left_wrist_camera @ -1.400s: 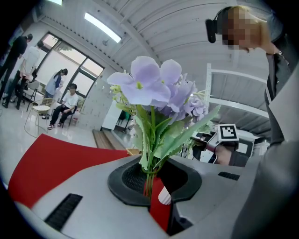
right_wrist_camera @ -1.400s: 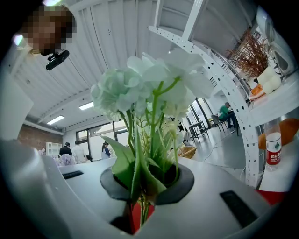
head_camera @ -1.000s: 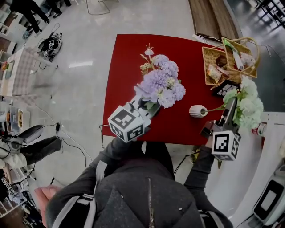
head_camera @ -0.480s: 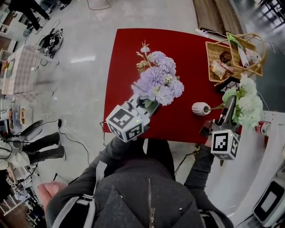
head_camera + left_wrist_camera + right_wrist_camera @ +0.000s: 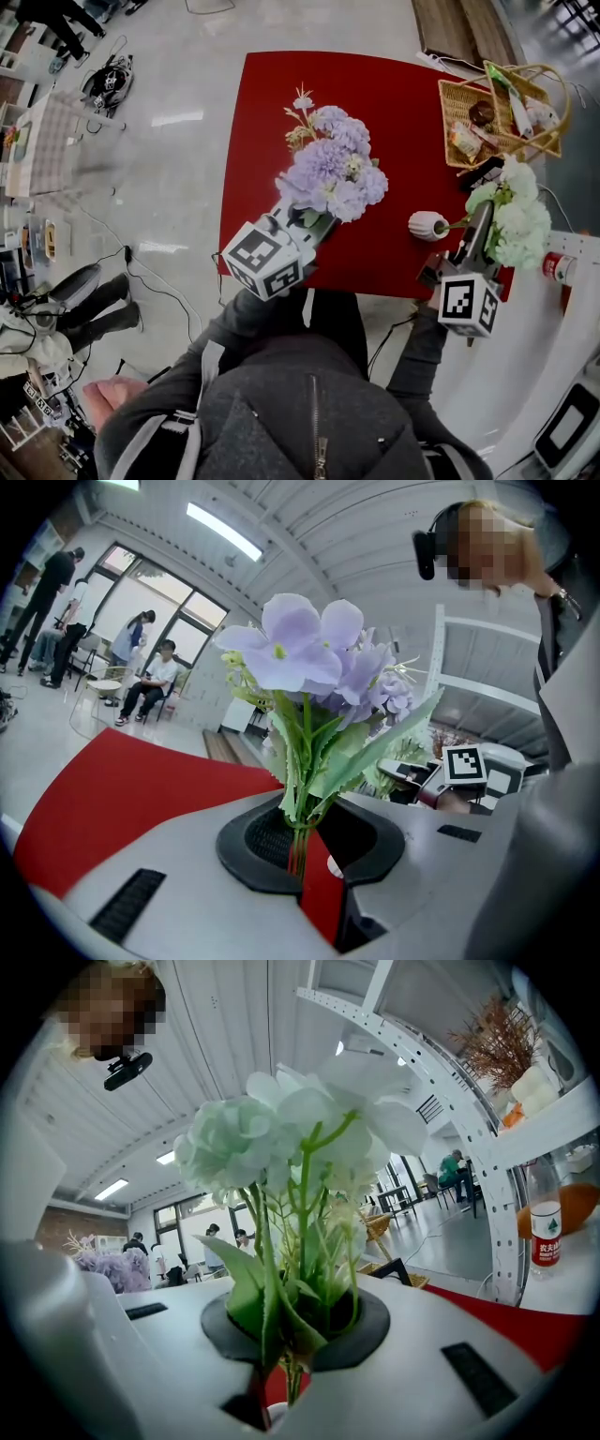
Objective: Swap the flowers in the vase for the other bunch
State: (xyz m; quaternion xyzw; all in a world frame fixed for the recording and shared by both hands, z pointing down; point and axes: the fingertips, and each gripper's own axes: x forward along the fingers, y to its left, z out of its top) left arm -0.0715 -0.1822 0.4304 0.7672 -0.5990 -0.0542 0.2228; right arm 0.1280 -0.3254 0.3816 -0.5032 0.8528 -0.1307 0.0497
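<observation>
My left gripper (image 5: 302,223) is shut on the stems of the purple bunch (image 5: 334,171), held above the red table (image 5: 281,103). In the left gripper view the purple bunch (image 5: 314,658) rises upright from between the closed jaws. My right gripper (image 5: 472,242) is shut on the stems of the white bunch (image 5: 515,214), which stands up between its jaws in the right gripper view (image 5: 291,1147). The small white vase (image 5: 427,225) stands on the table near its front right, just left of the right gripper, with a green stem reaching over toward it.
A wicker basket (image 5: 497,111) with packets sits at the table's back right corner. A white shelf unit holding a red-labelled bottle (image 5: 557,267) stands to the right. People sit and stand far off on the shiny floor (image 5: 159,187).
The right gripper with the white bunch has sunk slightly beside the vase. The left gripper holds the purple bunch in about the same place.
</observation>
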